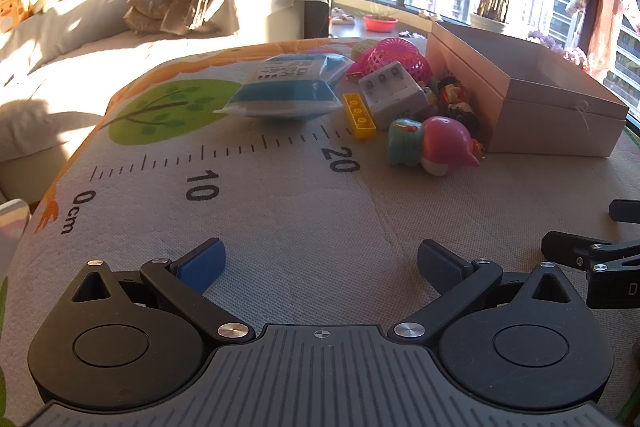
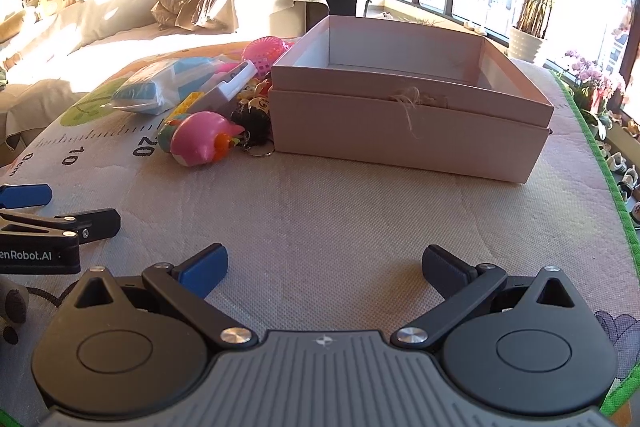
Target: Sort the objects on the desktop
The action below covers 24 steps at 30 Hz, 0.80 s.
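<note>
box [image 2: 408,131] floor partly hidden by walls, keychains [image 2: 254,123] half-hidden behind pink toy [image 2: 200,139]

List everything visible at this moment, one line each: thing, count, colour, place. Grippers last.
Box: one, pale pink, open, on the mat's right side.
Wipes pack: one, blue and white, left of the toy pile.
Brick: one, yellow, beside the pack.
Charger: one, white, in the pile.
Basket: one, pink mesh, behind the charger.
Bird toy: one, pink, nearest of the pile.
Mat: one, beige, printed ruler.
Left gripper: open, empty.
Right gripper: open, empty.
</note>
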### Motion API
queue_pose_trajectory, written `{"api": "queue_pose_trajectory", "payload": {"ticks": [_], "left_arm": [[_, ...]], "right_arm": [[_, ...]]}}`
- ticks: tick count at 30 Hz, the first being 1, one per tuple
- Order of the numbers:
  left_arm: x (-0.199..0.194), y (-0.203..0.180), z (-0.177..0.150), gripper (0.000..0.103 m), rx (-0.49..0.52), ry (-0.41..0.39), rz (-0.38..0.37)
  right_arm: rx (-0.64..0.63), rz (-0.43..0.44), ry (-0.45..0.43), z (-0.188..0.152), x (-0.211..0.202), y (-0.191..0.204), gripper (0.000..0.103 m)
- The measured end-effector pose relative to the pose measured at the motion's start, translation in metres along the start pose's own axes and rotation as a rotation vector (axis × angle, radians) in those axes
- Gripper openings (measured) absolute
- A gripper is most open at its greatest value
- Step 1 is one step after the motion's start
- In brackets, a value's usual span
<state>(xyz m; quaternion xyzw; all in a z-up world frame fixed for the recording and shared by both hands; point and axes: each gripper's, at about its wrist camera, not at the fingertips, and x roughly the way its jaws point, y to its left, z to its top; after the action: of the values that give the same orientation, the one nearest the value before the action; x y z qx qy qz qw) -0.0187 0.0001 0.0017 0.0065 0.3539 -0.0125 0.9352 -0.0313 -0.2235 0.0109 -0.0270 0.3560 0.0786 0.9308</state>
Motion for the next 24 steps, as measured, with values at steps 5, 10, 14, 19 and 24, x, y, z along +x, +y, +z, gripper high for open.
{"api": "queue_pose_trajectory", "payload": {"ticks": [5, 10, 14, 19, 24], "left_arm": [[0.0, 0.0, 0.0, 0.103, 0.0, 0.0, 0.0], [-0.0001, -0.0001, -0.0001, 0.103, 0.0, 0.0, 0.0], [-0.0001, 0.0, -0.0001, 0.103, 0.0, 0.0, 0.0], [-0.0003, -0.0001, -0.0004, 0.103, 0.0, 0.0, 0.0], [0.0, -0.0001, -0.0002, 0.103, 0.0, -0.001, 0.0]], "right_arm": [[0.001, -0.001, -0.01, -0.0018, -0.0008, 0.0001, 0.103], [0.006, -0.001, -0.006, -0.0012, -0.0009, -0.0004, 0.103], [0.002, 0.003, 0.015, 0.0016, -0.0004, -0.0007, 0.103], [-0.005, -0.005, 0.0, -0.0009, -0.0006, 0.0013, 0.103], [-0.008, -0.011, -0.012, -0.002, -0.0008, 0.0024, 0.103]]}}
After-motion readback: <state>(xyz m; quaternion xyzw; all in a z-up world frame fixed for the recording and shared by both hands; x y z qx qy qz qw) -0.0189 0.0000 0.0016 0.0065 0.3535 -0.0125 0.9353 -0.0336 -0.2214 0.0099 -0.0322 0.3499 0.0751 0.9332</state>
